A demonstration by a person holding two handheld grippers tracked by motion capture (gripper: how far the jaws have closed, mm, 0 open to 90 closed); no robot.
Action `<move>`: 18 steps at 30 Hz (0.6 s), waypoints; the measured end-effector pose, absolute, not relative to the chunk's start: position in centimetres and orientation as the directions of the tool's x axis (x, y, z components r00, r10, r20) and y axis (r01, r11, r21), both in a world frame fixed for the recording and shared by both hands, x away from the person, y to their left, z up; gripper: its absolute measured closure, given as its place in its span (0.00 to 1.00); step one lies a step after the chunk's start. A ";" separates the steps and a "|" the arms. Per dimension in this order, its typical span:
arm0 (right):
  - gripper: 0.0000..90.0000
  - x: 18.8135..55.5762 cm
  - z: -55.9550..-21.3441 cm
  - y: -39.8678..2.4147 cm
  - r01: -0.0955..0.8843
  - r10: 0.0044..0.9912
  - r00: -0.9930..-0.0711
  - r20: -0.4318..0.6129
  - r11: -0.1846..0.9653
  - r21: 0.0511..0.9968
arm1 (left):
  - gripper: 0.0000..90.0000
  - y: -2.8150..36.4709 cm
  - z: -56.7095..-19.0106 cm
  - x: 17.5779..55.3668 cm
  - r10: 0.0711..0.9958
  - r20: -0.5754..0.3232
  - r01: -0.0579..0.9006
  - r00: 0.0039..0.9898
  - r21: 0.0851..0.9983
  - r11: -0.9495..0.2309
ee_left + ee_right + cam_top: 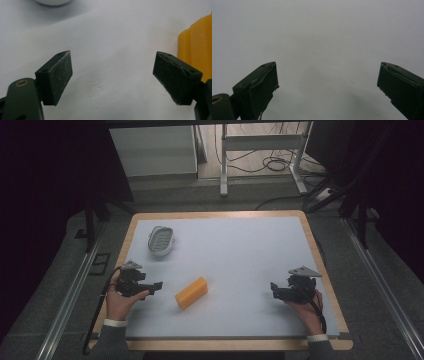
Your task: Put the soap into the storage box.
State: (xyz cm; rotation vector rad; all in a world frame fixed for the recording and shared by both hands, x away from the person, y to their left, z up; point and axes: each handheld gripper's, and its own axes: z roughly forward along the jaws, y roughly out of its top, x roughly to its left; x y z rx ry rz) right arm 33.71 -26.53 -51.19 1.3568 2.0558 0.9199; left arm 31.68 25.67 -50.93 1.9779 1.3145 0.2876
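Yellow block (191,292) flat, angled, near white dish (161,240)

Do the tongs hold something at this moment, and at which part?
Nothing is held. The left tongs and the right tongs are both open over the bare mat; the yellow block lies apart.

The pale grey tabletop (240,255) looks matt and smooth, edged in light wood. The orange-yellow rectangular block (191,293) looks waxy. Dusty, rough black pads (60,75) line the left claw.

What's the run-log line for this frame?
left hand-held gripper: open | right hand-held gripper: open | orange rectangular soap bar: untouched | white oval soap dish: empty
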 end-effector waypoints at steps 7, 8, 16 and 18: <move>0.04 32.8 -50.9 -27.4 0.571 0.929 -0.367 -0.042 0.261 0.778 | 0.19 25.7 -50.3 31.1 0.866 -0.194 0.690 0.460 0.692 -0.212; 0.04 32.5 -50.6 -27.7 0.564 0.934 -0.355 -0.039 0.248 0.787 | 0.19 25.8 -50.2 31.0 0.866 -0.197 0.690 0.460 0.693 -0.210; 0.05 32.4 -50.4 -28.6 0.555 0.938 -0.347 -0.027 0.228 0.800 | 0.19 26.0 -50.3 31.1 0.870 -0.196 0.692 0.453 0.692 -0.205; 0.05 32.4 -50.4 -28.6 0.556 0.940 -0.340 -0.028 0.224 0.800 | 0.19 25.9 -50.3 31.1 0.870 -0.196 0.693 0.452 0.692 -0.204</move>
